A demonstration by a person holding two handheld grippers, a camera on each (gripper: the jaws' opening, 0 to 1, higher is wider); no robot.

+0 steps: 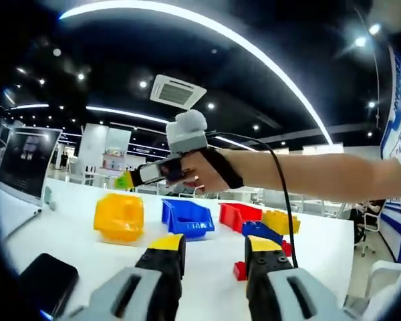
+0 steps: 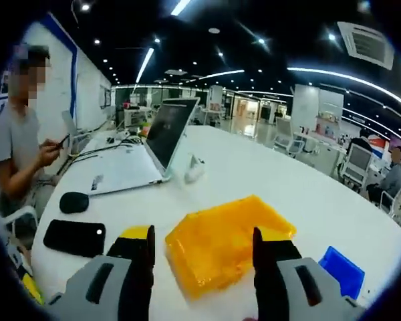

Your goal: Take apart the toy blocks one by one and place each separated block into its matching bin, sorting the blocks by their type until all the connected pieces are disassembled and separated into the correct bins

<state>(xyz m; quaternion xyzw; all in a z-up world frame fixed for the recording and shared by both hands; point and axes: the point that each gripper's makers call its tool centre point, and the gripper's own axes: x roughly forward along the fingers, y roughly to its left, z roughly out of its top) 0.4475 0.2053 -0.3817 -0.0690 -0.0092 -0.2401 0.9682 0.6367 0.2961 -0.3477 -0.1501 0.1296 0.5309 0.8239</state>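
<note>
1. In the left gripper view, the left gripper [image 1: 214, 257] stands with jaws parted and nothing between them above the white table [image 1: 67, 234]; a black phone [image 1: 47, 284] lies at the table's near edge.
2. A small red block [image 1: 240, 270] lies just beside the jaws; behind it a cluster of blue, yellow and red blocks [image 1: 267, 231].
3. Mid-table stand a yellow bin [image 1: 119, 217], blue bin [image 1: 187, 219] and red bin [image 1: 239, 215].
4. Above them, a hand holds the right gripper [image 1: 128, 180], clamped on a green-yellow block [image 1: 124, 180].
5. In the right gripper view, a laptop [image 2: 140, 157] and a black mouse [image 2: 73, 202] lie farther along the table.
6. The room is an open office with strip ceiling lights; no writing is legible.
</note>
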